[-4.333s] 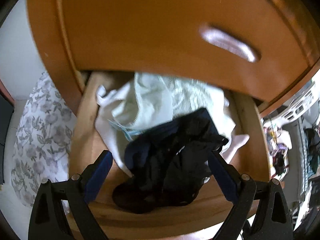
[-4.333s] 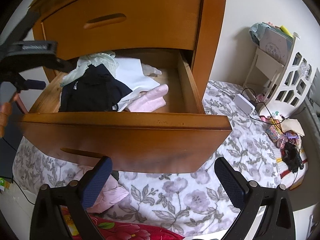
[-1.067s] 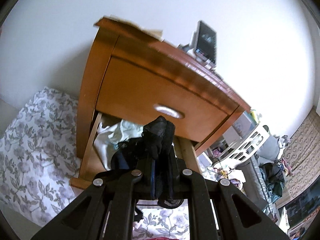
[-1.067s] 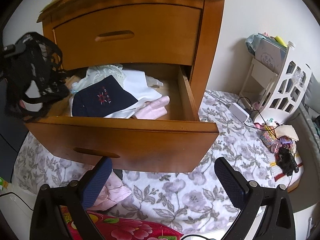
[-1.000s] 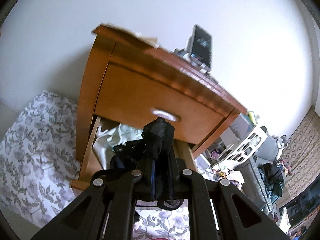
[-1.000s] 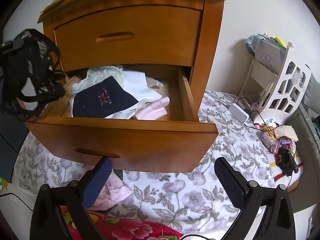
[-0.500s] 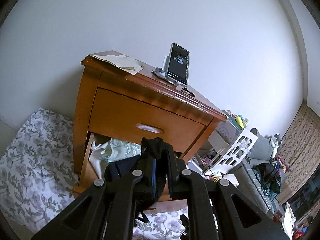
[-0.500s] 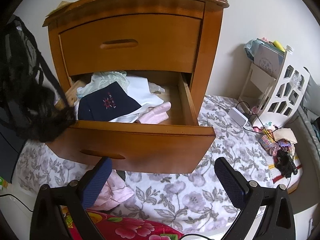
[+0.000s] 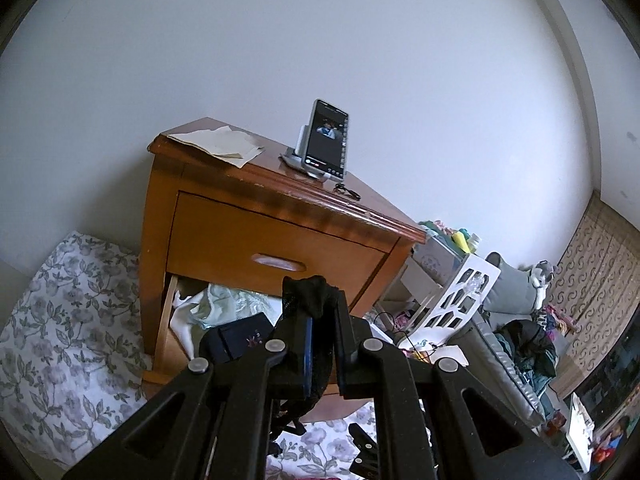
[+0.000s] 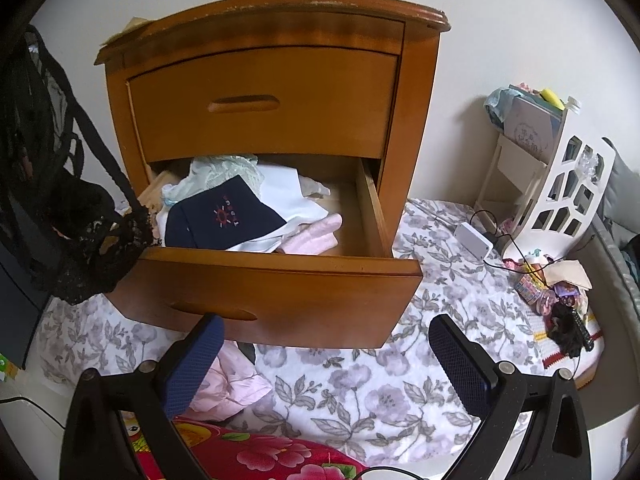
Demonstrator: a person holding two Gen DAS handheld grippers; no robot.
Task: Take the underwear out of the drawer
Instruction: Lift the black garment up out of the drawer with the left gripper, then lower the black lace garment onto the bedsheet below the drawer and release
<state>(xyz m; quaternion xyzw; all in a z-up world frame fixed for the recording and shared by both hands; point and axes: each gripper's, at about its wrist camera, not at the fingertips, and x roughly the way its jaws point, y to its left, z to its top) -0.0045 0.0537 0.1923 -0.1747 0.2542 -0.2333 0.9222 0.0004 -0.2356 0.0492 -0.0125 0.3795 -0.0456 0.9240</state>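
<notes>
My left gripper (image 9: 322,320) is shut on black lace underwear (image 9: 310,294), which bunches above the fingertips. In the right wrist view the same underwear (image 10: 80,240) hangs in the air at the left, clear of the open lower drawer (image 10: 280,284) of the wooden nightstand (image 10: 280,72). Inside the drawer lie a navy garment (image 10: 224,220), pale green and white clothes (image 10: 224,170) and a pink piece (image 10: 312,236). My right gripper (image 10: 326,356) is open, low in front of the drawer front, holding nothing.
A floral sheet (image 10: 420,360) covers the floor around the nightstand, with pink cloth (image 10: 224,388) under the drawer. A phone on a stand (image 9: 324,146) and paper (image 9: 220,140) sit on top. A white rack (image 10: 560,176) and small clutter (image 10: 552,284) stand at the right.
The left gripper has shut on the black underwear and lifted it up and back out of the drawer, uncovering the navy garment. The right gripper has stayed open and drawn back slightly.
</notes>
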